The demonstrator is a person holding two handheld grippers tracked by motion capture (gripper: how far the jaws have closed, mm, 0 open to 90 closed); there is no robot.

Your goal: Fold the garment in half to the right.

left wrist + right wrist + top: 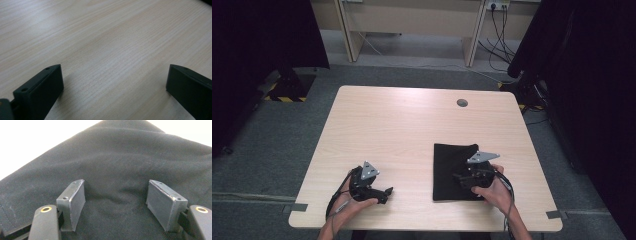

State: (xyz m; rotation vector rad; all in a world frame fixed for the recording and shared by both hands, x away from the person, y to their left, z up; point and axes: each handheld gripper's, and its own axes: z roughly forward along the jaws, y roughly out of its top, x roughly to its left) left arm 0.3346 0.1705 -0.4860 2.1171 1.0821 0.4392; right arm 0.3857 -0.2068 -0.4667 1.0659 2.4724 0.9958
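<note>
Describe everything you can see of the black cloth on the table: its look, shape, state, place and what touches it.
The black folded fabric cloth lies flat on the light wooden table, toward its near right part, a rough rectangle with slightly uneven far edge. It looks like soft woven fabric; a stitched seam shows in the right gripper view. The right tongs stand open over it, jaws apart just above or on its surface; contact cannot be told.
</note>
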